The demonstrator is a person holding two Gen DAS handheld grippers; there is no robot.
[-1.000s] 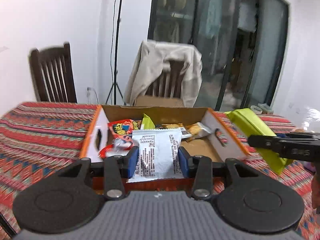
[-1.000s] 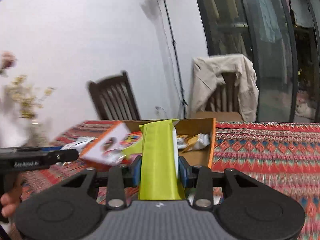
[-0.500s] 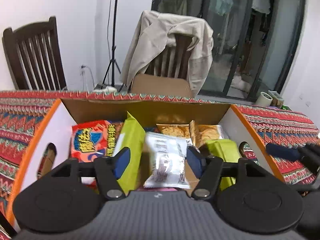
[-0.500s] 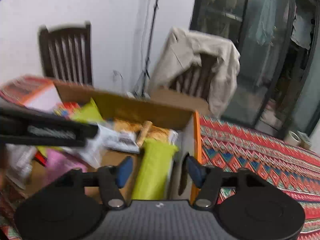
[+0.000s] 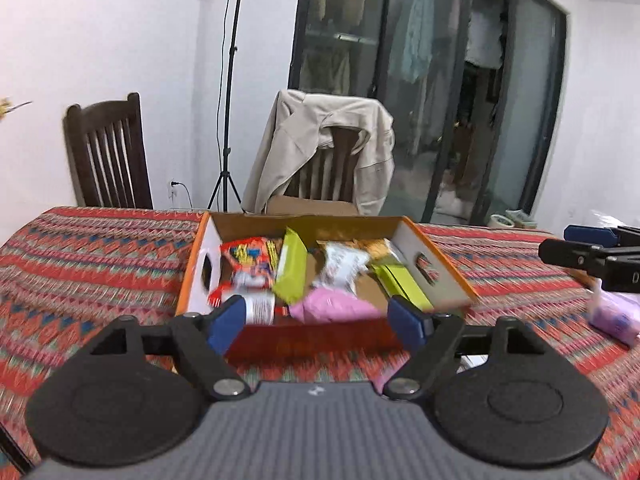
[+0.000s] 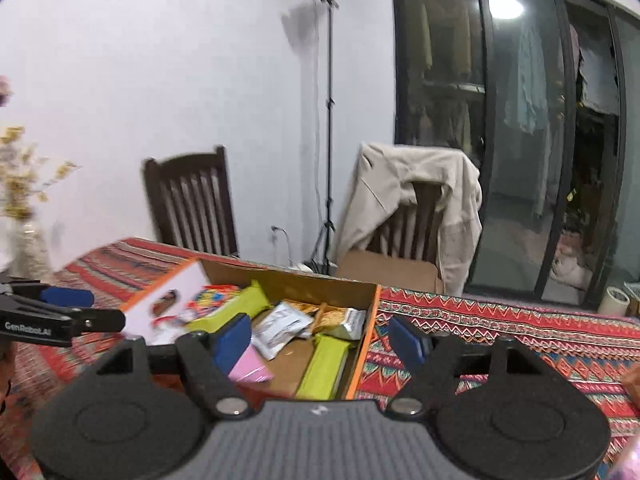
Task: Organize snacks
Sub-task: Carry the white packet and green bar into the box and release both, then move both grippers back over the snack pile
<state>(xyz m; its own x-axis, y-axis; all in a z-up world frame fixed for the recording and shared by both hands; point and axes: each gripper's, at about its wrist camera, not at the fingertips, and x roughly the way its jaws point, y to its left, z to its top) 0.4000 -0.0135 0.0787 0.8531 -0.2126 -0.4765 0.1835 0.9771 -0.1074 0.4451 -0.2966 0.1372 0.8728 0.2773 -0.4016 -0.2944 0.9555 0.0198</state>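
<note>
An open cardboard box with orange edges (image 5: 436,258) (image 6: 366,336) stands on the patterned tablecloth and holds several snack packets: a red one (image 5: 248,258), green ones (image 5: 294,270) (image 6: 324,366), a white one (image 5: 340,266) (image 6: 282,326) and a pink one (image 5: 336,308) (image 6: 250,368). My left gripper (image 5: 320,320) is open and empty, just in front of the box. My right gripper (image 6: 326,340) is open and empty, above the box's right front corner. A pink packet (image 5: 616,314) lies on the cloth at the right, below the right gripper's side view (image 5: 592,252).
Two wooden chairs stand behind the table, one (image 5: 108,156) bare, one draped with a beige jacket (image 5: 324,152). A light stand (image 6: 330,120) and glass doors (image 6: 520,140) are behind. A vase of dried flowers (image 6: 24,216) stands at the table's left.
Both grippers let go of their packets into the box, opened wide and pulled back from it. The white and green packets now lie inside.
</note>
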